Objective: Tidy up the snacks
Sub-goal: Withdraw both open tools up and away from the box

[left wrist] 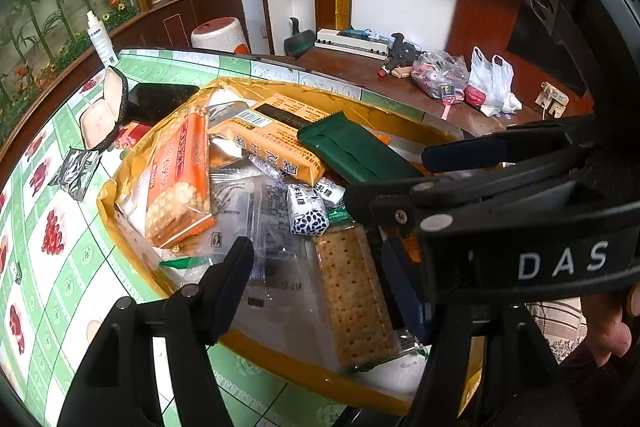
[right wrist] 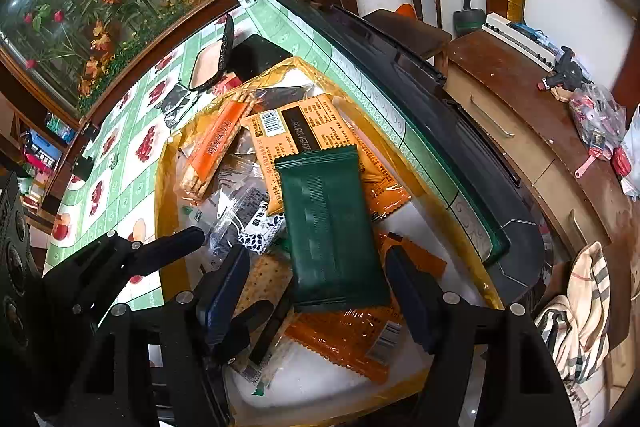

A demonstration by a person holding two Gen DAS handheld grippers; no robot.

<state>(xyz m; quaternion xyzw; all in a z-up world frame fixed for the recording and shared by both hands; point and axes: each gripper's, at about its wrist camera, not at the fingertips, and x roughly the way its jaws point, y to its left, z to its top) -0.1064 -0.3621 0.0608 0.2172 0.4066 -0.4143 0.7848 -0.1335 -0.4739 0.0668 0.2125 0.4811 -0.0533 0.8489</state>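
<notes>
Between the right gripper's (right wrist: 320, 291) parted fingers (right wrist: 408, 291) lies a dark green packet (right wrist: 328, 223), flat on the heap of snacks, with neither pad touching it. Just past those fingers sit an orange wrapper with a barcode (right wrist: 296, 131) and, off to their left, an orange cracker pack (right wrist: 218, 151). Everything rests in a gold-rimmed tray (right wrist: 170, 187) on the green patterned worktop (right wrist: 132, 131). Below the left gripper's (left wrist: 316, 267) spread fingers (left wrist: 236, 267), which grip nothing, lies a clear sleeve of square crackers (left wrist: 352, 295), with a small white sweet printed with dark spots (left wrist: 306, 211) just ahead of it. Beyond the tray, far from both pairs of fingers, an open glasses case (left wrist: 102, 107) lies beside a white spray bottle (left wrist: 102, 41).
</notes>
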